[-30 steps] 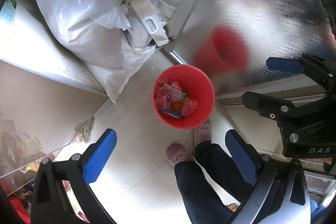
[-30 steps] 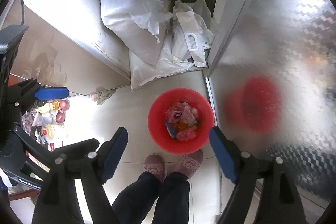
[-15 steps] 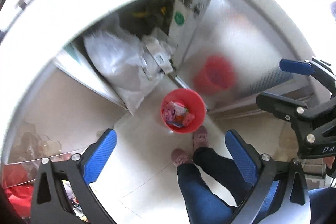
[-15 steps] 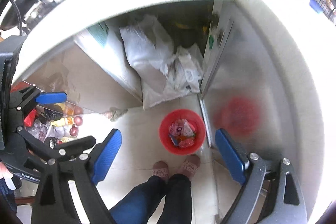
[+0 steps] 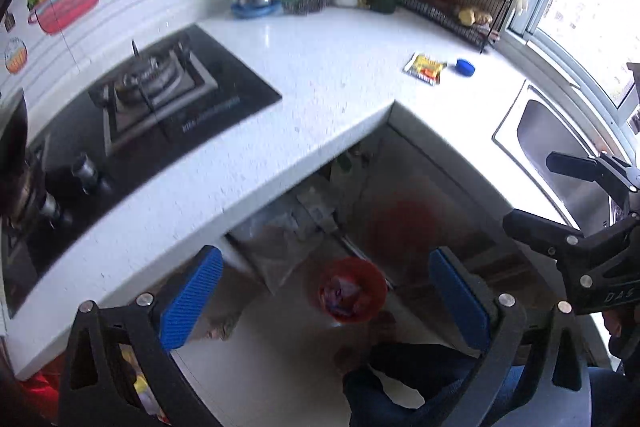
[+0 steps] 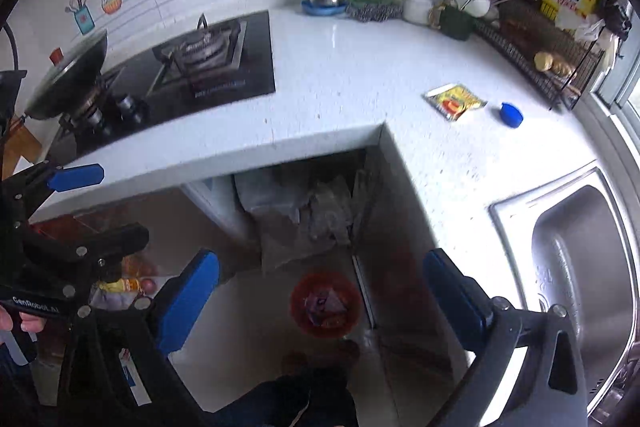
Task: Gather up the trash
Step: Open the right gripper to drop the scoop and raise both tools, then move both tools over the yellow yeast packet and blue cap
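Trash is what I am looking for, and two pieces are lying on the white bench (image 6: 340, 79): a yellow sachet (image 6: 456, 101) and, just beside it toward the window, a blue bottle cap (image 6: 511, 115). Both are sitting well up and to the right of each claw, near the black wire rack (image 6: 536, 55). My right claw (image 6: 320, 301) is opening wide with nothing between its pads, and the left claw (image 5: 326, 301) is also standing released and empty. I am judging the right claw the nearer one, being on the sink (image 6: 576, 259) side. The sachet's long axis is running roughly toward the cap. Down on the floor, the red bin (image 6: 325, 303) is sitting almost straight under both claws, already holding wrappers.
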A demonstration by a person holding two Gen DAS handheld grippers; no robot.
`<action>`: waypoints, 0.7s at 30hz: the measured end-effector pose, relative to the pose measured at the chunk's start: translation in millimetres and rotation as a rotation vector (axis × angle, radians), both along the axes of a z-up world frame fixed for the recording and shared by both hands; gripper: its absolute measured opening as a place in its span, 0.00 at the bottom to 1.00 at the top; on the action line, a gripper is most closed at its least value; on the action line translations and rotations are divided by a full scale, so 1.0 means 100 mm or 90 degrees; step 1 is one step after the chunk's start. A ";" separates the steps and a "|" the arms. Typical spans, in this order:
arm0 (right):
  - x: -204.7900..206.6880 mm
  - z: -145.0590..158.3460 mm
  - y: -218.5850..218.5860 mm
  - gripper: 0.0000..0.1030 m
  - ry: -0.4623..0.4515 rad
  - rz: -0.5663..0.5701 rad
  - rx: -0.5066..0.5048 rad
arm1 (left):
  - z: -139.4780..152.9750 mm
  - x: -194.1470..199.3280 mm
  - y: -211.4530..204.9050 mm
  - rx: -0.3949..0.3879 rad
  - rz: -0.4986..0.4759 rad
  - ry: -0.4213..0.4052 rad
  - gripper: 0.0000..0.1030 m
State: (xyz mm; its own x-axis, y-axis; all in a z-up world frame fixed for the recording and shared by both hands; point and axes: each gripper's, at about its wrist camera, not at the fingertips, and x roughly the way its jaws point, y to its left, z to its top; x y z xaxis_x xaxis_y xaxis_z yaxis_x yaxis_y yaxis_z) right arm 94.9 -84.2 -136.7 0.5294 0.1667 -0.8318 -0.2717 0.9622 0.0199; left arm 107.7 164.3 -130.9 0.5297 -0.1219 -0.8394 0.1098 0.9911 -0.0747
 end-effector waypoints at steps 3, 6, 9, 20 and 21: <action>0.02 0.15 -0.01 0.99 -0.024 -0.007 0.002 | 0.17 0.05 -0.02 0.000 -0.005 -0.021 0.99; 0.04 0.25 -0.04 0.99 -0.034 -0.016 0.010 | 0.32 0.10 -0.02 -0.008 -0.006 -0.030 0.99; 0.05 0.35 -0.05 0.99 -0.046 -0.024 0.014 | 0.42 0.17 -0.07 -0.013 -0.014 -0.040 0.99; 0.22 0.52 -0.25 0.99 -0.074 -0.046 0.021 | 0.52 0.51 -0.31 -0.019 -0.061 -0.057 0.99; 0.26 0.52 -0.28 0.99 -0.072 -0.047 0.023 | 0.51 0.56 -0.32 -0.024 -0.062 -0.054 0.99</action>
State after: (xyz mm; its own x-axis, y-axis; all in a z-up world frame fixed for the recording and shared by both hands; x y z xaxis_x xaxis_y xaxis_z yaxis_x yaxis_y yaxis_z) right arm 120.5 -111.9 -84.8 0.6318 0.1526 -0.7599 -0.2027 0.9788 0.0280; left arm 163.9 132.0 -79.5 0.5830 -0.2068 -0.7857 0.2135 0.9721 -0.0975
